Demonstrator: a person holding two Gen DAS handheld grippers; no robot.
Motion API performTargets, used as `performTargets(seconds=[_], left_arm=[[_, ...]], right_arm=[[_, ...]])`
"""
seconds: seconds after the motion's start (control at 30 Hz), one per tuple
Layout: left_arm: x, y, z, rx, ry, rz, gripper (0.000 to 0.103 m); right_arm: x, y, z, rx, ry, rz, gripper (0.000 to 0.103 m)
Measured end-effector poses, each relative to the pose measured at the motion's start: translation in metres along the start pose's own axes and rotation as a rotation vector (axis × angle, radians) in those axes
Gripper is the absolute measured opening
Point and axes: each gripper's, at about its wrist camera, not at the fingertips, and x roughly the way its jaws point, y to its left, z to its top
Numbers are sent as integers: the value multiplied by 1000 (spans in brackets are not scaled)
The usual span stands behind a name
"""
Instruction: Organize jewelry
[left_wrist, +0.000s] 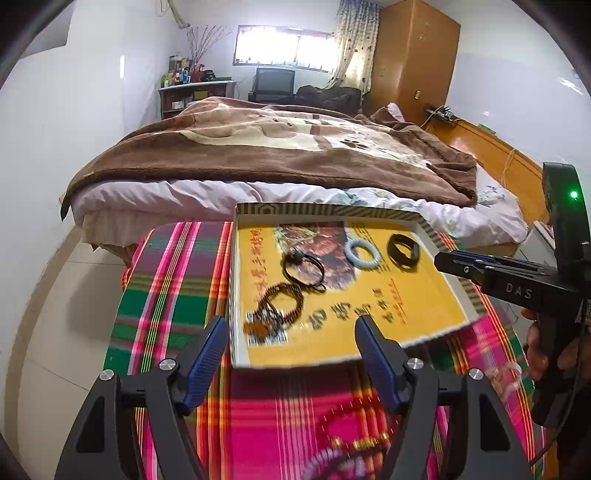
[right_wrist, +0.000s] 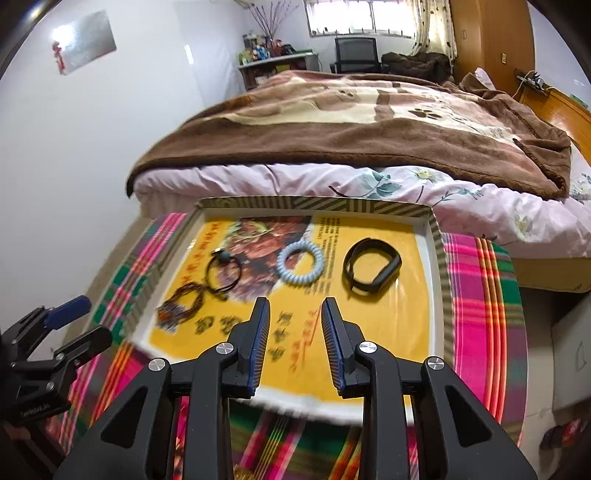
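A shallow cardboard tray (left_wrist: 325, 208) (right_wrist: 317, 203) with a yellow printed bottom lies on a striped cloth. Inside it, from left to right, are a brown bead bracelet (left_wrist: 280, 306) (right_wrist: 184, 299), a black cord loop with a teal bead (left_wrist: 303, 271) (right_wrist: 223, 273), a pale blue spiral band (left_wrist: 364, 254) (right_wrist: 299, 264) and a black wristband (left_wrist: 403, 251) (right_wrist: 371, 269). My left gripper (left_wrist: 291, 321) (right_wrist: 88, 321) hovers open over the tray's near left corner, with nothing between its jaws. My right gripper (right_wrist: 295, 301) (left_wrist: 443, 258) stands open and empty above the tray's near middle.
The pink, green and red striped cloth (left_wrist: 166, 295) covers a small table. Blurred pink and gold beads (left_wrist: 351, 439) lie on it near the front. A bed with a brown blanket (left_wrist: 266, 147) stands just behind the tray. A wooden wardrobe (left_wrist: 413, 59) is at the back right.
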Motion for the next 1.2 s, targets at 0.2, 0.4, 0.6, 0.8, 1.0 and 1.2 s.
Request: performTargets(seconds=[0.2, 0.4, 0.6, 0.8, 1.0, 1.2], left_arm=[[-26, -5, -29, 17, 3, -15, 74], [-26, -2, -63, 11, 56, -50, 75], [-11, -6, -93, 55, 127, -62, 75], [5, -12, -103, 77, 168, -39, 75], [16, -16, -105, 96, 189, -35, 59], [18, -25, -101, 133, 193, -39, 37]], right_arm=[[-25, 8, -35, -10, -15, 30, 46], [-34, 10, -77, 3, 5, 55, 46], [-42, 15, -109, 0, 4, 56, 46], [-46, 21, -126, 4, 18, 70, 46], [-53, 22, -131, 3, 5, 63, 46], [-73, 3, -136, 77, -48, 54, 46]])
